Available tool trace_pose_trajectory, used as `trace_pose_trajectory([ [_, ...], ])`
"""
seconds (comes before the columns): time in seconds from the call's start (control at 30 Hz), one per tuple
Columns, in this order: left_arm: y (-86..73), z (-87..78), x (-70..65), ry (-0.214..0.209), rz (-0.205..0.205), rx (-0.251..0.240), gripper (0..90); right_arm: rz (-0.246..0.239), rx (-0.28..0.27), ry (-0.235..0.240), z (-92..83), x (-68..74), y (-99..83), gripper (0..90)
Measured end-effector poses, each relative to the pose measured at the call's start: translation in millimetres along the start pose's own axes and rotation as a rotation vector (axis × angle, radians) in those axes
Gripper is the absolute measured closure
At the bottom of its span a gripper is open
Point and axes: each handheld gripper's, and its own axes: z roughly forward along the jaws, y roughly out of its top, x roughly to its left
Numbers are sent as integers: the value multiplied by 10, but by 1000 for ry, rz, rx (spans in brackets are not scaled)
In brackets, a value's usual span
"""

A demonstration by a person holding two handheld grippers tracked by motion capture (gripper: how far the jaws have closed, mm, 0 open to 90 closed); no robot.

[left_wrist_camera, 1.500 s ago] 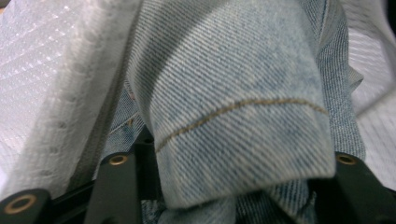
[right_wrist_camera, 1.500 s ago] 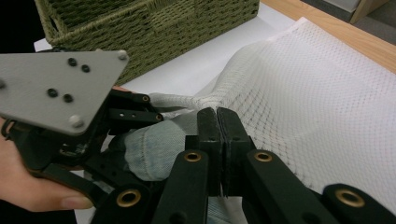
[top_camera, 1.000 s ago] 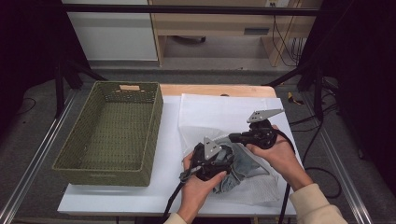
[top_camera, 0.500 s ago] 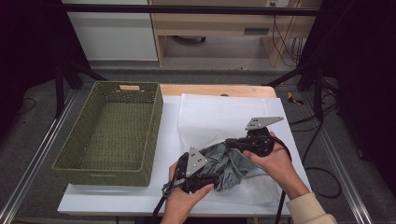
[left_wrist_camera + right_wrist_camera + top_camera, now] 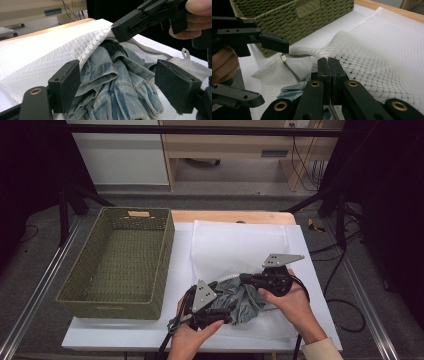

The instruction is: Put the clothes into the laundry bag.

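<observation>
A crumpled pair of blue denim jeans (image 5: 246, 301) (image 5: 120, 102) (image 5: 292, 91) lies at the mouth of a white mesh bag (image 5: 240, 245) (image 5: 37, 57) (image 5: 387, 50) spread on the table. My right gripper (image 5: 243, 278) (image 5: 328, 72) (image 5: 125, 28) is shut on the bag's upper edge and holds it lifted above the denim. My left gripper (image 5: 225, 312) (image 5: 120, 82) (image 5: 262, 72) is open, its jaws standing on either side of the denim bundle; they have just been opening wider, and its right pad (image 5: 175, 87) is clear of the cloth.
A green woven basket (image 5: 167, 260) (image 5: 312, 15) stands at the left, close beside the bag. The white board (image 5: 125, 335) under everything ends near the person's hands. A grey zip strip with a white pull (image 5: 284, 60) lies along the bag's mouth.
My left gripper has drawn back toward the near-left of the table. My right gripper has sunk slightly toward the near edge, still pinching the bag's edge. More denim shows between the two.
</observation>
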Motion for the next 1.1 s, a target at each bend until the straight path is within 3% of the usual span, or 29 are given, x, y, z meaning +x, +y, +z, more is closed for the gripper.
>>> trace_pose_trajectory([
  [0.43,-4,-119,-13,13,16,-14,197,-21,-36,-32,-13,179,-203,892],
  [0.57,-47,-176,3,20,4,-13,211,-43,-16,-50,-1,232,-236,891],
  [0.8,-146,-272,38,16,-11,-4,253,-28,-40,-31,-48,288,-280,891],
  [1.0,-212,-317,-1,-13,-7,8,373,-22,-38,-21,-15,294,-348,891],
  [1.1,-225,-324,-53,-14,17,18,444,-19,-32,-18,9,288,-375,892],
])
